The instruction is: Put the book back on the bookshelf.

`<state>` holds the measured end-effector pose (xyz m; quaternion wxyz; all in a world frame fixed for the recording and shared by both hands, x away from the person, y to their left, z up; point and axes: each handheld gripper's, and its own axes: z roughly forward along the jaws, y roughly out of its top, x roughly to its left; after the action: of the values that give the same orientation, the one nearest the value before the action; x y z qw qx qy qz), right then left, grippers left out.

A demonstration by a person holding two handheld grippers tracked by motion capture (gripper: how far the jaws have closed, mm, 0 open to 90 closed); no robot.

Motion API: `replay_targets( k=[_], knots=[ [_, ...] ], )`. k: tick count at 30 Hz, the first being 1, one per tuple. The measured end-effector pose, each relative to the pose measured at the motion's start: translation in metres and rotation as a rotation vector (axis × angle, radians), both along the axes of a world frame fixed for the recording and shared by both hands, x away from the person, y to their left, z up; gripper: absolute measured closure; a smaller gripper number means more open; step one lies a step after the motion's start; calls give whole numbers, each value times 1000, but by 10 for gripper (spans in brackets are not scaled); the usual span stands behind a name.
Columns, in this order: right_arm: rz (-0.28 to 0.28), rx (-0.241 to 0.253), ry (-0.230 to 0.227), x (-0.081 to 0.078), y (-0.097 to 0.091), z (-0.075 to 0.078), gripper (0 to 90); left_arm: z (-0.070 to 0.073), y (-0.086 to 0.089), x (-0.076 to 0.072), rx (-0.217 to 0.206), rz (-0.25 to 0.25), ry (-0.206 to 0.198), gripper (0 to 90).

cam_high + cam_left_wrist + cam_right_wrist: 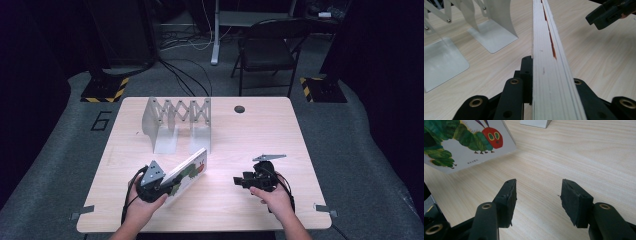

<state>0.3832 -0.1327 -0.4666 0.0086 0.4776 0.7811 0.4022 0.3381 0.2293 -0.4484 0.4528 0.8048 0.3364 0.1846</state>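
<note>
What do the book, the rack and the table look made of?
Book: thick board pages, layered edge, printed cover. Rack: pale sheet metal, likely; thin bent plates, riveted scissor links. Table: light wood-grain top, probably laminate.

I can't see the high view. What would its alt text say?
A person's left gripper holds a caterpillar picture book tilted above a wooden table, while the right gripper hovers open nearby. A metal book rack stands behind.

Thin white picture book (189,171) with green caterpillar cover, clamped at its lower end, tilted up off the table (260,135), near a metal rack (177,120).
</note>
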Motion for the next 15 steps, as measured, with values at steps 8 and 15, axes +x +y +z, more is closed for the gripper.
replay_targets(
  k=[8, 15],
  knots=[
    [-1, -6, -1, 1, -1, -1, 463, 3, 16, 5, -13, 60, -8, 760],
    [-1, -9, -1, 2, -1, -2, 463, 5, 32, 9, -32, 132, -22, 760]
  ],
)
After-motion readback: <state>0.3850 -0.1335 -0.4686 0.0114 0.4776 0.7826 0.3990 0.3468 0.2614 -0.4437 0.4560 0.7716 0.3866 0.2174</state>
